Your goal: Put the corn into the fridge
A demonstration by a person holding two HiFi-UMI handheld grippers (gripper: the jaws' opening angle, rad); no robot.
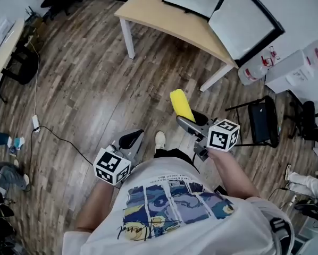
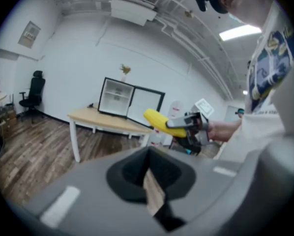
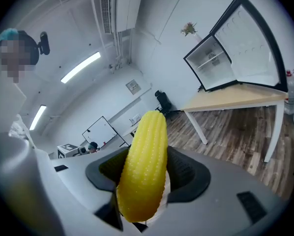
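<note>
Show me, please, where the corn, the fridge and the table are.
corn (image 3: 142,171): right gripper view, middle of the cob.
fridge (image 3: 212,63): right gripper view, its open inside.
table (image 1: 159,17): head view, bare part of the top.

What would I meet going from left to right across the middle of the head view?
White power strip → left hand-held gripper → white shoe → corn → black chair.
</note>
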